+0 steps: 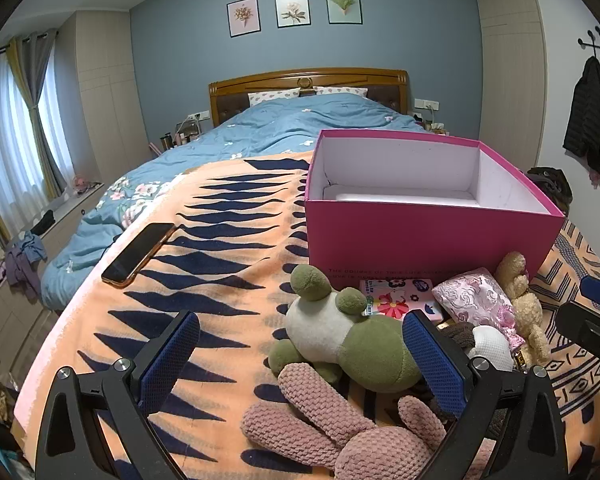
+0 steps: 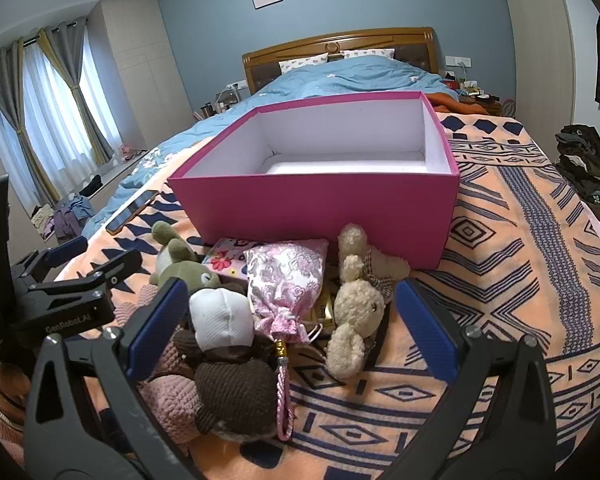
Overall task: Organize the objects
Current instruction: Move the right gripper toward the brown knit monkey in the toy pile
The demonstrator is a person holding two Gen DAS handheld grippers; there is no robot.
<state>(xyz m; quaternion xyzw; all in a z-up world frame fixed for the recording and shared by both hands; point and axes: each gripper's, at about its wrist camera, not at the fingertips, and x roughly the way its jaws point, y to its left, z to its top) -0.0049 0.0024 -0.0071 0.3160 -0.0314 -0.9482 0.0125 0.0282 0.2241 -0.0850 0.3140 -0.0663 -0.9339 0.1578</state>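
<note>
A pink box (image 2: 316,208) with a white interior is shown standing open on an orange patterned blanket (image 2: 520,264) spread over the foot of a bed; nothing is seen inside it. In the right wrist view the box occupies the centre, and the objects to be sorted are heaped just beside its near wall, toward 6 o'clock.

From the box, a cream teddy bear (image 2: 356,300) is found at 5 o'clock, a pink brocade drawstring pouch (image 2: 288,280) at 6 o'clock, a flowered booklet (image 2: 224,258) at 7 o'clock, and a green-and-white plush (image 2: 180,264) at 8 o'clock. A brown-and-white knitted toy (image 2: 228,352) and a pink knitted rabbit (image 2: 168,396) are seen nearest the camera.

The right gripper (image 2: 292,328) is held spread wide above the pouch and the knitted toy, with nothing pinched between its blue pads. The left gripper (image 1: 300,364) is likewise spread wide, with the green plush and the rabbit lying between its fingers but not pressed by them.

In the left wrist view a phone (image 1: 140,254) is seen lying on the blanket at 9 o'clock from the box, well apart from the heap.
</note>
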